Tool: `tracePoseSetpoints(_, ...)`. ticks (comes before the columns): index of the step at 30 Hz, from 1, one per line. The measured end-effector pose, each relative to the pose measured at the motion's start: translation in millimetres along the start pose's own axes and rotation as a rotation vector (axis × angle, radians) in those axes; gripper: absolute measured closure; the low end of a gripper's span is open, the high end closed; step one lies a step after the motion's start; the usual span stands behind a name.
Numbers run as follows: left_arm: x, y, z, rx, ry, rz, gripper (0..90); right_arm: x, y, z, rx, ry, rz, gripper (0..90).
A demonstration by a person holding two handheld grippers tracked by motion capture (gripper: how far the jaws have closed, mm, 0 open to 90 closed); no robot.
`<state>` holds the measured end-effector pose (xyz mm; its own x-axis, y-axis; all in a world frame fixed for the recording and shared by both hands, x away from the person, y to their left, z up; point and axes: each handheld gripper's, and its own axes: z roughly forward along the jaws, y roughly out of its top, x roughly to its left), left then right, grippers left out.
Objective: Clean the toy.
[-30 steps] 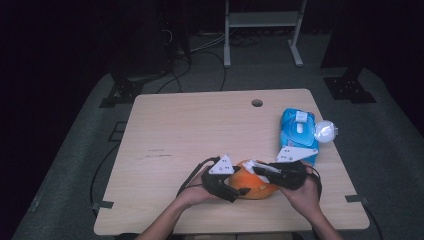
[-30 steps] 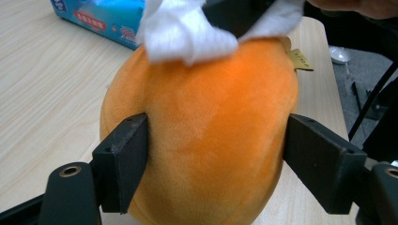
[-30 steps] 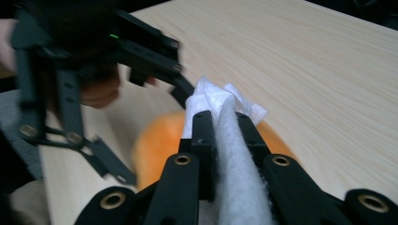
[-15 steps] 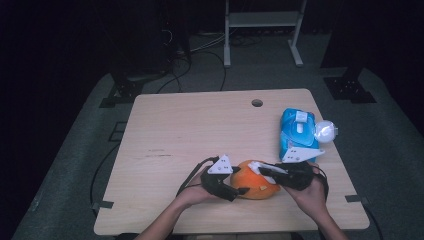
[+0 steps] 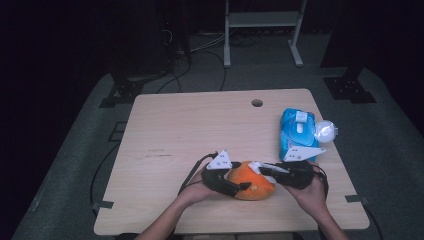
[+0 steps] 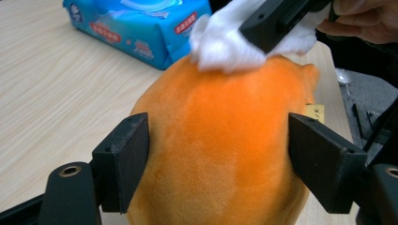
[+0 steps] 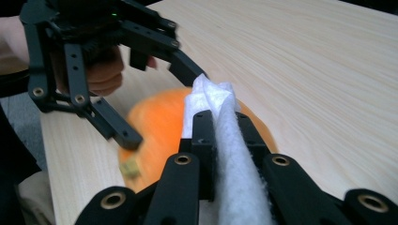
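Note:
An orange plush toy [image 5: 252,187] lies near the table's front edge. My left gripper [image 5: 239,179] comes in from its left and is shut on the toy. In the left gripper view its pads [image 6: 123,164] press both flanks of the plush toy [image 6: 220,117]. The jaws have just eased open slightly, and the toy still sits between them. My right gripper [image 5: 261,169] reaches in from the right, shut on a folded white wipe [image 5: 254,165]. The wipe [image 6: 225,47] rests on top of the toy. The right gripper view shows the wipe [image 7: 211,96] pinched in my right gripper [image 7: 218,122] above the plush toy [image 7: 155,122].
A blue pack of wet wipes [image 5: 297,131] lies at the table's right side, with a white round object [image 5: 325,131] beside it at the edge. The wooden table [image 5: 200,125] has a cable hole [image 5: 257,103] near its far edge. A metal stand [image 5: 262,20] and cables are on the floor beyond.
My right gripper has slid a little to the right with the wipe over the plush toy. The left gripper and the toy have stayed in place.

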<state>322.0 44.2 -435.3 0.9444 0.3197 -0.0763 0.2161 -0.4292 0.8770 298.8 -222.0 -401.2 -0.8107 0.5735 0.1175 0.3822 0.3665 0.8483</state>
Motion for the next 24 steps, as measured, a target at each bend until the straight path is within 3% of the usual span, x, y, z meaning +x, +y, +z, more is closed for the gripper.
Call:
tracePoseSetpoints(2, 5.9, -2.5, -1.5, -0.001, 0.002, -0.040, 23.9, -6.6, -4.1, -4.3, -0.001, -0.005, 0.020, 80.6)
tracePoseSetpoints(3, 5.9, -2.5, -1.5, -0.001, 0.002, -0.040, 23.9, -9.1, -5.9, -6.1, 0.001, -0.003, 0.029, 80.6)
tracePoseSetpoints(6, 11.9, -5.0, -3.2, -0.009, 0.004, -0.084, 24.3, -11.9, -8.5, -10.0, -0.009, 0.039, 0.046, 80.7)
tracePoseSetpoints(7, 11.9, -5.0, -3.2, -0.009, 0.004, -0.084, 24.4, -11.9, -8.5, -10.0, -0.009, 0.039, 0.046, 80.7)
tracePoseSetpoints(8, 13.2, -5.5, -3.4, -0.014, 0.003, -0.100, 24.4, -8.6, -6.5, -11.2, -0.019, 0.072, 0.037, 80.6)
tracePoseSetpoints(9, 16.2, -6.4, -3.6, -0.025, 0.008, -0.136, 24.4, -6.9, -5.2, -10.8, -0.027, 0.093, 0.030, 80.7)
tracePoseSetpoints(12, 18.4, -6.8, -3.8, -0.029, 0.010, -0.152, 24.3, -3.4, -3.2, -9.7, -0.028, 0.119, 0.017, 80.6)
tracePoseSetpoints(15, 16.7, -6.7, -3.4, -0.035, 0.010, -0.156, 24.3, -6.4, -4.4, -8.6, -0.025, 0.107, 0.023, 80.6)
tracePoseSetpoints(16, 13.7, -5.6, -3.2, -0.037, -0.004, -0.128, 24.2, -9.7, -6.2, -8.8, -0.022, 0.087, 0.034, 80.6)
tracePoseSetpoints(17, 13.7, -5.6, -3.2, -0.037, -0.004, -0.128, 24.1, -9.7, -6.2, -8.8, -0.022, 0.087, 0.034, 80.6)
tracePoseSetpoints(18, 9.0, -4.0, -2.7, -0.034, -0.028, -0.088, 23.6, -15.6, -9.9, -8.6, -0.018, 0.065, 0.065, 80.6)
tracePoseSetpoints(19, 9.0, -4.0, -2.7, -0.034, -0.028, -0.088, 22.8, -15.6, -9.9, -8.6, -0.018, 0.065, 0.065, 80.6)
tracePoseSetpoints(20, 3.3, -2.0, -1.5, -0.029, -0.037, -0.058, 21.9, -22.3, -14.1, -7.2, -0.013, 0.040, 0.095, 80.6)
tracePoseSetpoints(24, -1.5, 1.2, 0.9, -0.016, -0.017, -0.052, 21.6, -25.5, -15.0, -6.0, -0.016, 0.037, 0.123, 80.6)
